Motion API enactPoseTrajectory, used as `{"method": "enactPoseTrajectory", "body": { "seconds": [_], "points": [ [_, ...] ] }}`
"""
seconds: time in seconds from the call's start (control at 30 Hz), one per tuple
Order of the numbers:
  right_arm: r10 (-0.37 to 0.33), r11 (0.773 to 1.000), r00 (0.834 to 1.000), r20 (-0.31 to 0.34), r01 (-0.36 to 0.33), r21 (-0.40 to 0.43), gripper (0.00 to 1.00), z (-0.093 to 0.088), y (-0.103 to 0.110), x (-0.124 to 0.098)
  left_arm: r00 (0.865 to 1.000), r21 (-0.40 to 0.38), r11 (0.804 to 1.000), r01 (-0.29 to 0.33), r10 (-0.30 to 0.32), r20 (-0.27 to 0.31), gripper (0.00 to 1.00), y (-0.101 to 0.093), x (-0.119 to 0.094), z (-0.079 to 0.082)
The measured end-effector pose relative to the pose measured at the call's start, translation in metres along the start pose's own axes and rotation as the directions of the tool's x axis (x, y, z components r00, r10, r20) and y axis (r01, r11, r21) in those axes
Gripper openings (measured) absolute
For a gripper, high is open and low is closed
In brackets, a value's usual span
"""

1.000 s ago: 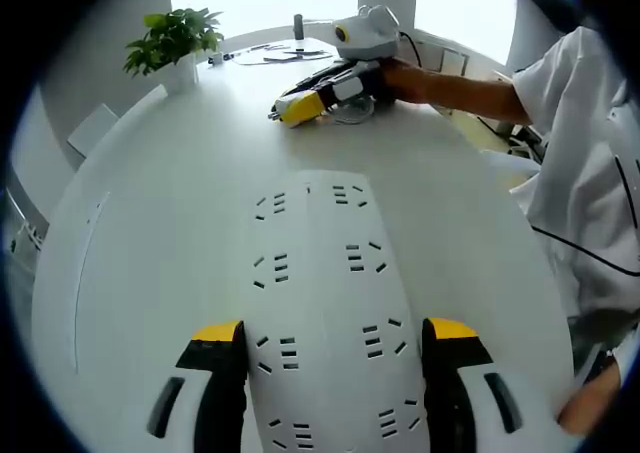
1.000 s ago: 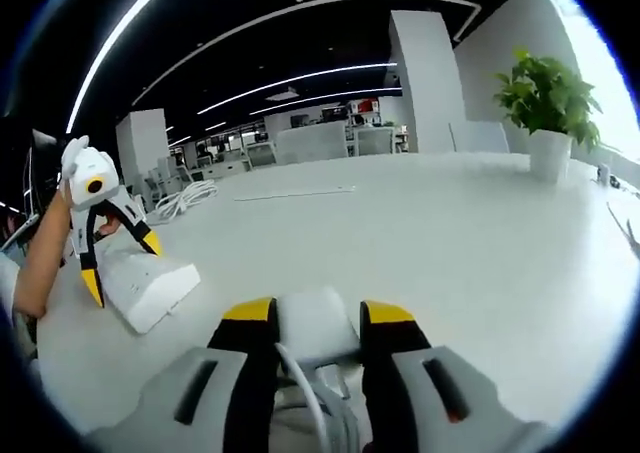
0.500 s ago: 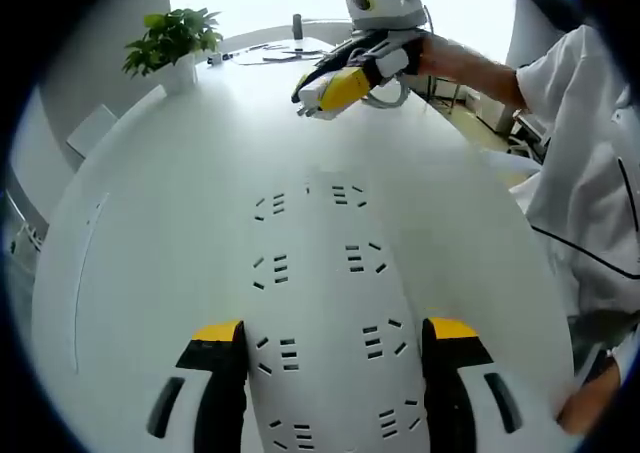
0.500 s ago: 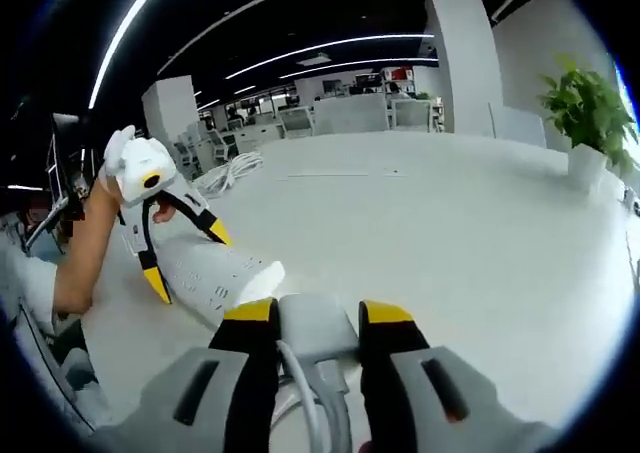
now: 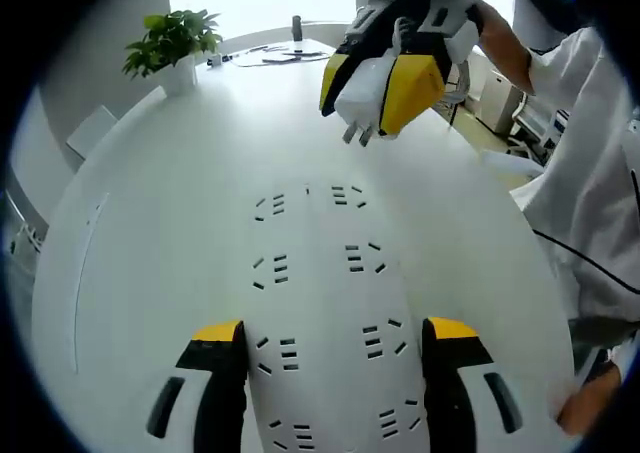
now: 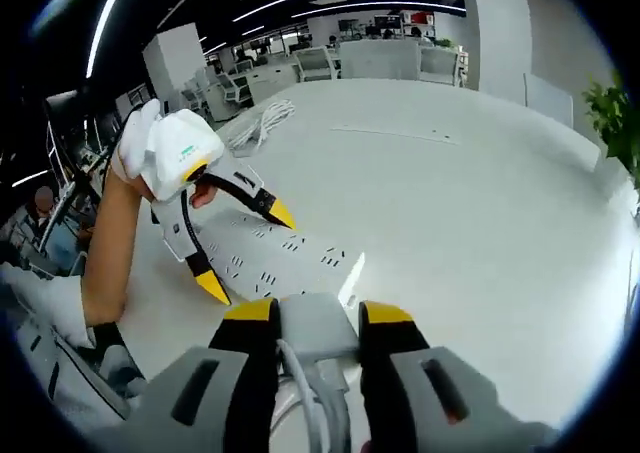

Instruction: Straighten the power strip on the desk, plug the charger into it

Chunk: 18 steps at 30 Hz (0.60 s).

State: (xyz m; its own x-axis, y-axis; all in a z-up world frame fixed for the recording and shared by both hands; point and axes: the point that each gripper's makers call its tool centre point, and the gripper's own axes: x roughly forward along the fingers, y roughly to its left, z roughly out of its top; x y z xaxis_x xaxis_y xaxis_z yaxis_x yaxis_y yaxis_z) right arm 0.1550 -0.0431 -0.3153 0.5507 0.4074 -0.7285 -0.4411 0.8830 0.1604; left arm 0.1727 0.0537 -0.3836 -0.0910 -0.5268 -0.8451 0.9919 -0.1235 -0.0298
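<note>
The left gripper [image 5: 325, 358] has its jaws spread across the near end of the power strip [image 5: 320, 273], one yellow tip on each long side; whether the tips press the casing cannot be told from either view. The strip lies flat on the white desk [image 5: 150, 173], its long axis running straight away from that gripper between the jaws, with the rows of sockets facing up. The right gripper [image 6: 310, 318] is clenched on the white charger [image 6: 318, 325], its cord trailing back between the jaws. In the left gripper view the charger [image 5: 372, 98] hangs above the desk just past the far end of the strip, its prongs pointing down and clear of the surface. In the right gripper view the strip [image 6: 270, 258] lies ahead and to the left of the charger, the left gripper [image 6: 240, 243] straddling it. The right gripper is the one to bring the prongs over a socket, likely the farthest pair
</note>
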Motion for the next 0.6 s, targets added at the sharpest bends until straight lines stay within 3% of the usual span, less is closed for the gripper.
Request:
{"method": "enactPoseTrajectory", "body": {
  "seconds": [0.23,0.4,0.6],
  "points": [
    [0.046,0.992,0.989,-0.138,-0.03,0.119,0.3,-0.011,0.003,0.023,1.0,-0.001,1.0,0.005,-0.005,0.014,0.72,-0.001,0.001,0.002],
    [-0.005,0.989,0.988,-0.153,0.027,0.147,0.3,-0.008,-0.006,0.025,1.0,0.004,1.0,0.006,-0.006,0.01,0.72,0.002,0.002,0.001],
    [-0.016,0.982,0.977,-0.214,0.056,0.182,0.3,-0.009,-0.004,0.031,1.0,0.004,1.0,0.013,-0.013,0.021,0.72,0.006,0.0,0.0]
  ]
}}
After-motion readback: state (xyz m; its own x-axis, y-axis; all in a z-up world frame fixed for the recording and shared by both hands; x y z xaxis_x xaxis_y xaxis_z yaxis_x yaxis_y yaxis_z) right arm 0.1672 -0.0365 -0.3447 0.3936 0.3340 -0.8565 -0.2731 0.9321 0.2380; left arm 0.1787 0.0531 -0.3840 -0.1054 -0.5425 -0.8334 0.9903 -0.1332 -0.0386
